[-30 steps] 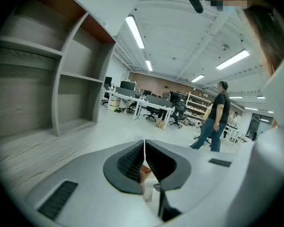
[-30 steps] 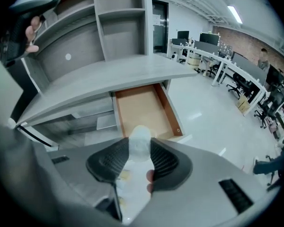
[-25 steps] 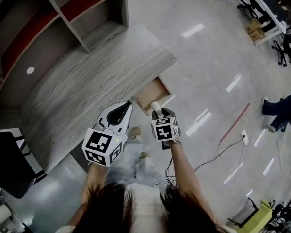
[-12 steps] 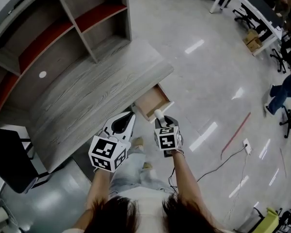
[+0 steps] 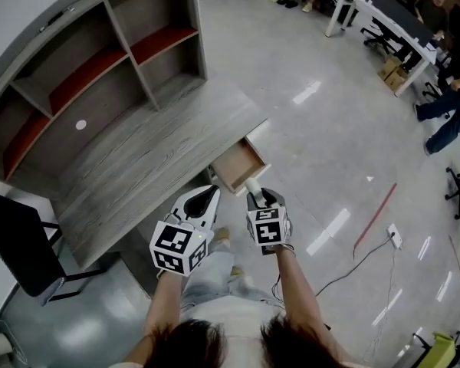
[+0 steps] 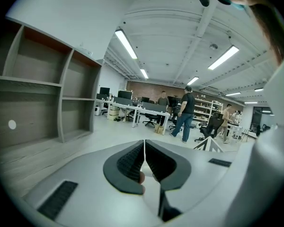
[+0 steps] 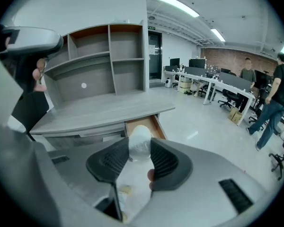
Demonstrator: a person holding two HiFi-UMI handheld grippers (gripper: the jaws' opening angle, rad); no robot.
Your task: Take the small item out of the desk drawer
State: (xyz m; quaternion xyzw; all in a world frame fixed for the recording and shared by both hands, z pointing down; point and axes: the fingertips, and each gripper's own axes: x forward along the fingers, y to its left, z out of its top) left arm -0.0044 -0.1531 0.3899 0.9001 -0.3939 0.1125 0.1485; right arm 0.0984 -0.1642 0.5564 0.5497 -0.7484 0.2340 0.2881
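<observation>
Jaws of right gripper stand wide, clamped on pale rounded item, centre frame, just out of the open drawer. Left gripper jaws pressed together, empty. Judgement: keep the squeeze even, carry item clear of the desk edge.

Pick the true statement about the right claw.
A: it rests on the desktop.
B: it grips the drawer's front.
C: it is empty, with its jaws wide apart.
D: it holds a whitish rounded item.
D: in the right gripper view the pads of the right claw press on a whitish rounded item, with the open drawer beyond it.
</observation>
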